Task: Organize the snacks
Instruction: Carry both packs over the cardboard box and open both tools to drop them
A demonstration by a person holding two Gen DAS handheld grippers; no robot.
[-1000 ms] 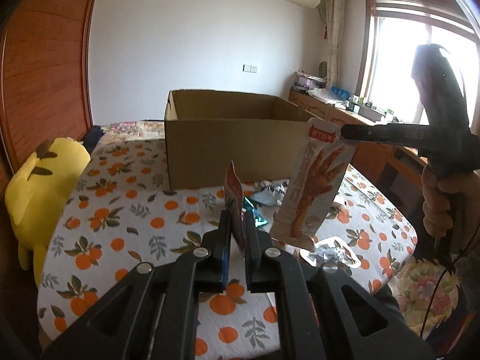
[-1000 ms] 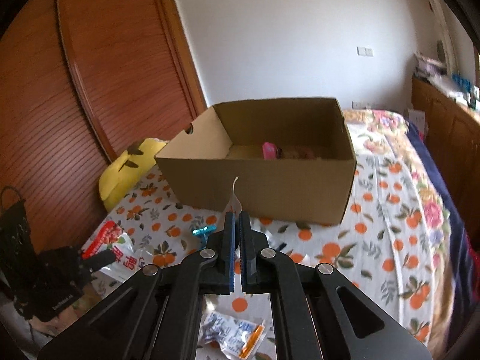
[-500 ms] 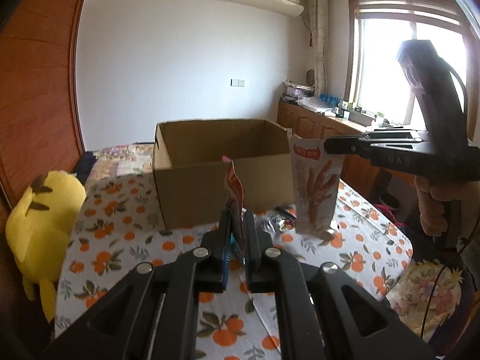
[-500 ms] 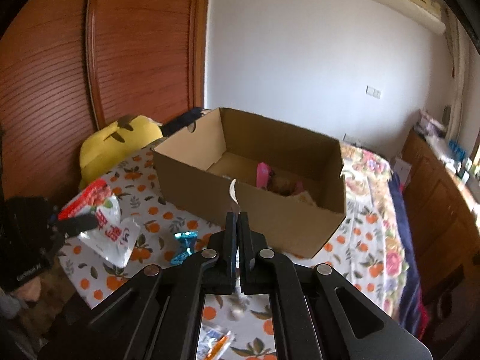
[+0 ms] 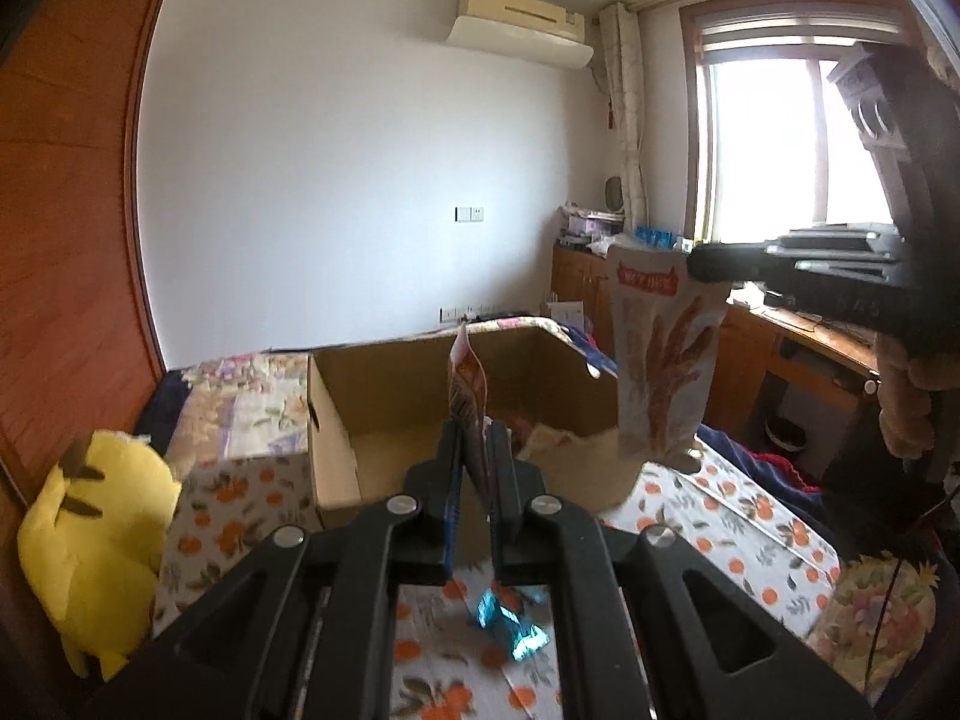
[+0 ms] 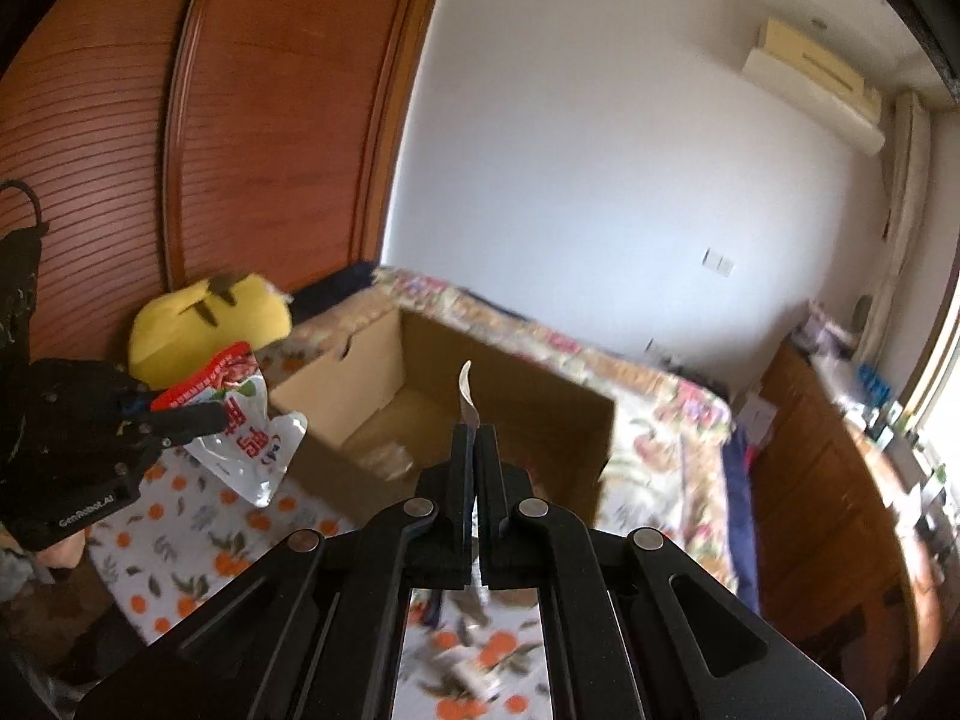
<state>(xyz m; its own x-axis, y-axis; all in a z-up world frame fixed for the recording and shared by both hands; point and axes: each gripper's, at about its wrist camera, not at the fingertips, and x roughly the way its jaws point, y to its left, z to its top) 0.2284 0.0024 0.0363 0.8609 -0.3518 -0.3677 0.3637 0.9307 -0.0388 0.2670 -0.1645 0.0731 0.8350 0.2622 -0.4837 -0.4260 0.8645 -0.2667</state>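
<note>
An open cardboard box [image 5: 336, 432] stands on the orange-print tablecloth [image 5: 234, 492]; it also shows in the right wrist view [image 6: 372, 360], with a few snacks inside. My left gripper [image 5: 474, 438] is shut on a red-and-white snack pouch [image 5: 468, 384], seen edge-on, held above the box's near edge. In the right wrist view that pouch [image 6: 246, 420] hangs at the left. My right gripper [image 6: 472, 438] is shut on a white snack bag, seen as a thin edge [image 6: 467, 396]; in the left wrist view this bag [image 5: 660, 360] with orange print hangs over the box's right corner.
A yellow plush toy [image 5: 90, 534] lies left of the table by the wooden wardrobe [image 6: 180, 150]. A blue-wrapped candy [image 5: 510, 630] lies on the cloth below my left gripper. More packets [image 6: 474, 678] lie under my right gripper. A wooden cabinet [image 5: 798, 354] stands at the right.
Both grippers have risen and moved toward the box with their pouches. The box interior now shows from above in both views.
</note>
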